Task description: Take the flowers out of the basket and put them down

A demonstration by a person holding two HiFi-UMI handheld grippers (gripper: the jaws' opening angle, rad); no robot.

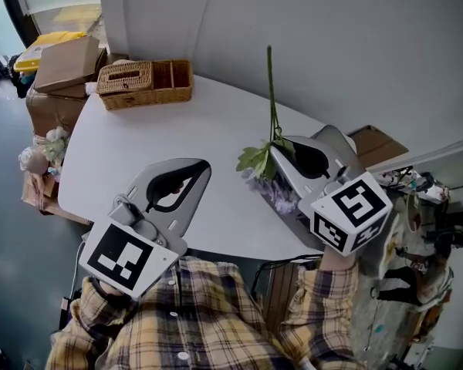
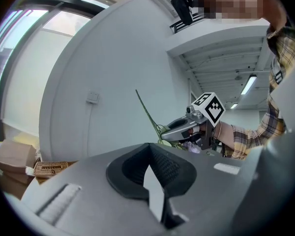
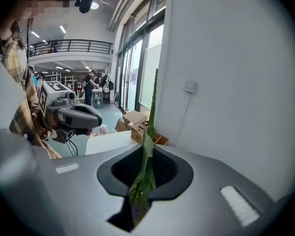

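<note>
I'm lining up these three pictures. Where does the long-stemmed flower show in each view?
Head view: the flower is right of centre, its stem rising from the right gripper.
Left gripper view: the flower is a thin slanted stem just right of centre.
Right gripper view: the flower is at centre, clamped between the jaws.
Shared landmark: the grey wall behind it, in all three.

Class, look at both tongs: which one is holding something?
The right tongs: they are shut on the green flower stem, which sticks up from them. The left tongs hold nothing.
</note>
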